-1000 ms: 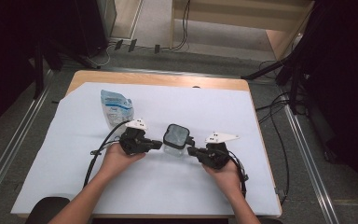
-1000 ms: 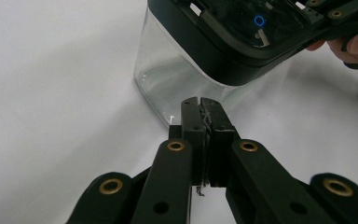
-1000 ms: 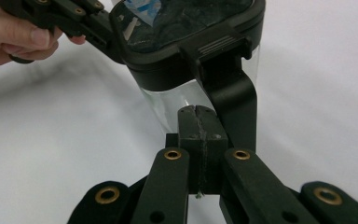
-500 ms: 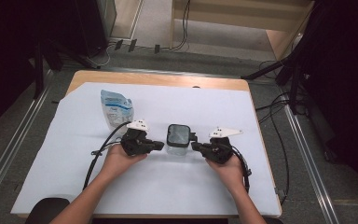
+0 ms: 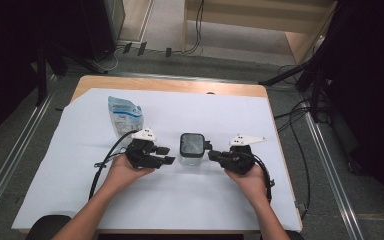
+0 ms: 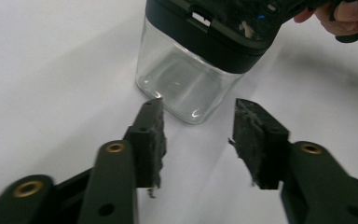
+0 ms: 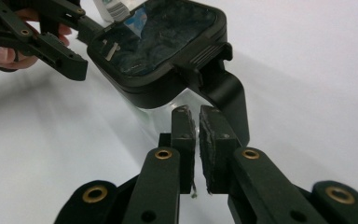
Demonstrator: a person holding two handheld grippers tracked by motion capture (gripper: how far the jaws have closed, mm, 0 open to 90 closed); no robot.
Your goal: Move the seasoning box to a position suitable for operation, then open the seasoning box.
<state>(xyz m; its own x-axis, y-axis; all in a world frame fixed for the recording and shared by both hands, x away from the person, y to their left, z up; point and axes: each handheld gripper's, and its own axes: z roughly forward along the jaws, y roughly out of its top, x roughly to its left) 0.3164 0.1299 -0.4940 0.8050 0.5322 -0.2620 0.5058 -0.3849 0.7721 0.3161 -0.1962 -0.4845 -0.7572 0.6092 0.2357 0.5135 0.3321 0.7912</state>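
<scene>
A clear square jar [image 5: 192, 148] with a black lid stands upright mid-table. My left gripper [image 5: 167, 155] points at its left side; its jaws have just been opening and now stand open with nothing between them, the jar [image 6: 191, 79] a little beyond the tips. My right gripper [image 5: 212, 155] points at the jar's right side. Its jaws have just begun to part and are all but shut, with a thin slit between the pads [image 7: 185, 126] and nothing in it. The lid's black latch [image 7: 226, 88] hangs down just past those tips.
A blue-and-white plastic pouch [image 5: 124, 116] lies flat at the back left of the white sheet [image 5: 280, 200]. Cables trail from both grippers toward the table's front edge. Metal rails run along the floor on either side.
The jar was turned cornerwise between both grippers and now sits square. The left jaws have opened off it. The right gripper has drawn back slightly to the right.
</scene>
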